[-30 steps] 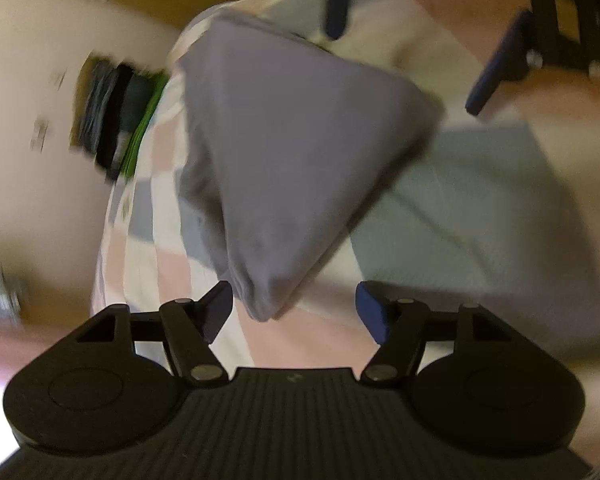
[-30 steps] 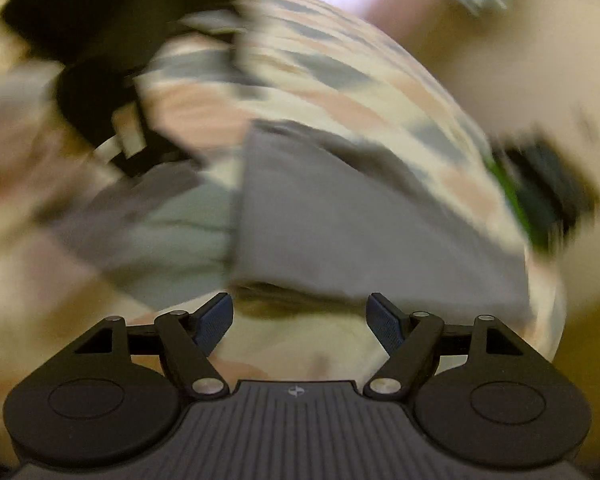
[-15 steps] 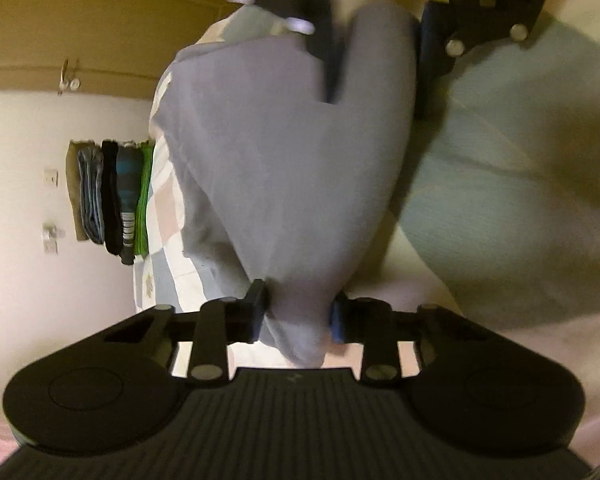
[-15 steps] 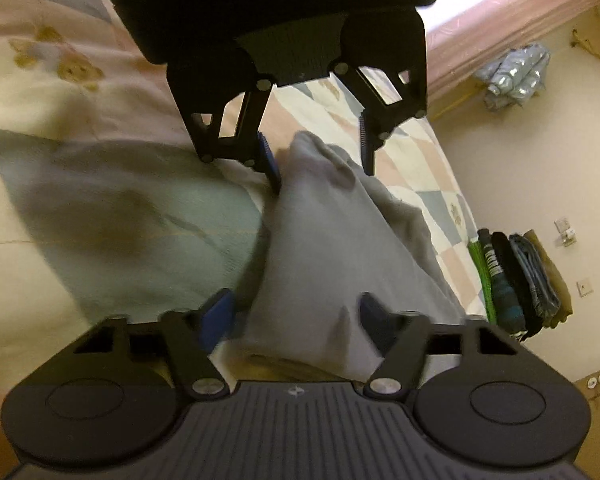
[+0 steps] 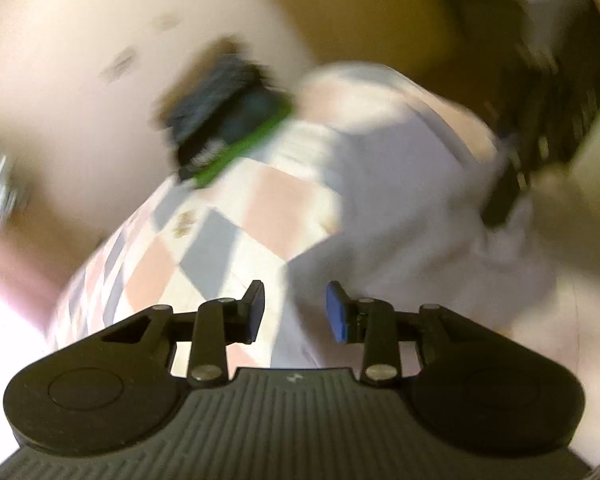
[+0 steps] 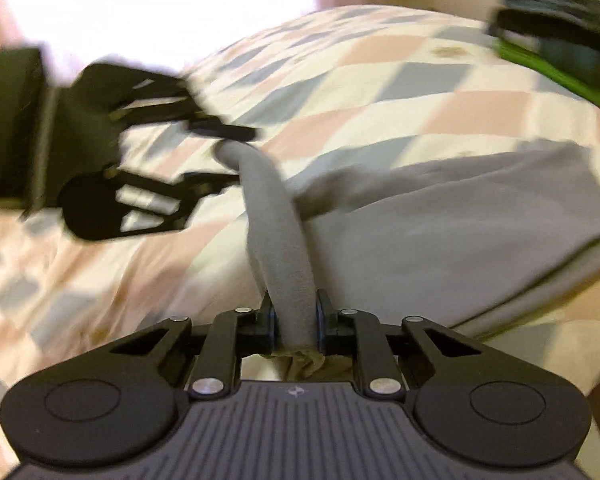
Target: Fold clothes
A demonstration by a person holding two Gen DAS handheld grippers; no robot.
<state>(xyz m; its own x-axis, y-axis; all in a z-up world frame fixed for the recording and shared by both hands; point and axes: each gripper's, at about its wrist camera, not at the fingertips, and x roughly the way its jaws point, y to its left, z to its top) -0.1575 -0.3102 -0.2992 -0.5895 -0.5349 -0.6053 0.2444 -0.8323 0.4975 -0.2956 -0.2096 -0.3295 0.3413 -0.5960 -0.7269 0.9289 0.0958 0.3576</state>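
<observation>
A grey garment (image 6: pixel 440 220) lies on the checked bedcover (image 6: pixel 380 80). My right gripper (image 6: pixel 296 326) is shut on a bunched grey edge of it and holds that edge raised as a taut strip. My left gripper (image 5: pixel 294 310) is open, with the garment (image 5: pixel 400 200) just ahead of its fingertips and nothing between them. It also shows in the right wrist view (image 6: pixel 220 152), blurred, at the far end of the strip. The left wrist view is motion-blurred.
A stack of folded dark and green clothes (image 6: pixel 560 68) sits at the bed's far corner, also seen in the left wrist view (image 5: pixel 228 120). A pale wall (image 5: pixel 80 60) is beyond the bed. A bright window (image 6: pixel 140 8) is behind the bed.
My left gripper has let go of the garment and opened. My right gripper has closed on the garment's edge. Both views have swung.
</observation>
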